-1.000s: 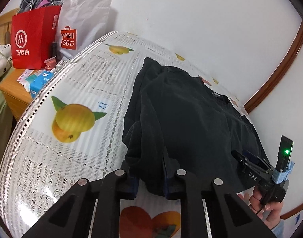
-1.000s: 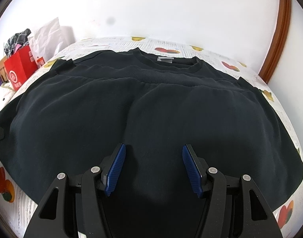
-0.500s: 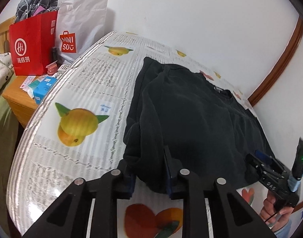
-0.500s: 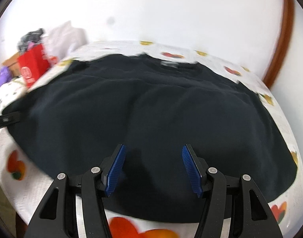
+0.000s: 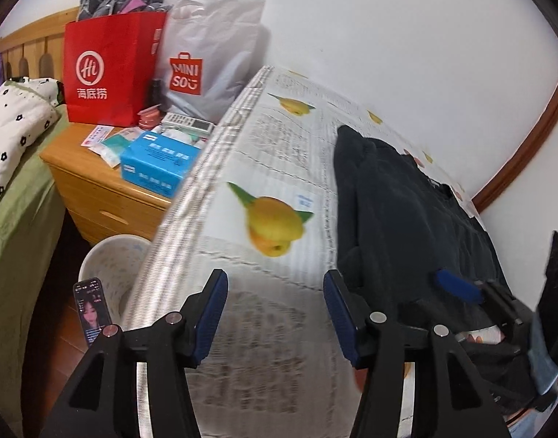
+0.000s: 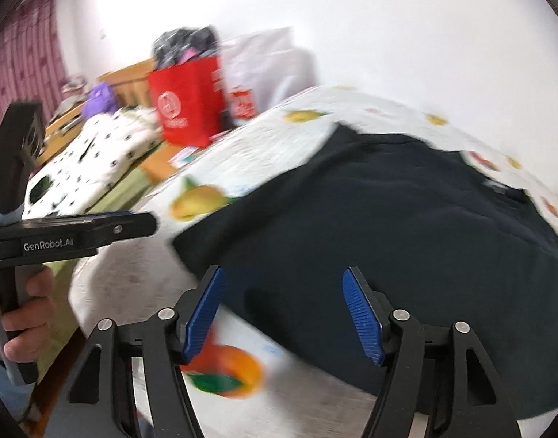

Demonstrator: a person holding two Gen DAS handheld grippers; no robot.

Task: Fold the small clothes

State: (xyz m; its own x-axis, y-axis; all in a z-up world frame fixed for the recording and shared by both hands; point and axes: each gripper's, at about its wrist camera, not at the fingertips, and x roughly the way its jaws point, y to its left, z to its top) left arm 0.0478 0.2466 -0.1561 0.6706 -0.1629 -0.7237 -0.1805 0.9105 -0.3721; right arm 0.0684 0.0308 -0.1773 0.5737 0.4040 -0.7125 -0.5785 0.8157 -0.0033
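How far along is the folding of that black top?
One fold looks done: the black top lies doubled on the fruit-print tablecloth, collar still visible. Nothing is in hand: the left gripper has just been opening and is empty, and the right gripper is open above the cloth. Further folds remain.

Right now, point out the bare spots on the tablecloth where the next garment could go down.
The fruit-print tablecloth lies bare between its left edge and the folded black top, around the printed yellow lemon, and in the near strip by the printed orange. The wooden nightstand is crowded: red paper bag, blue tissue box.
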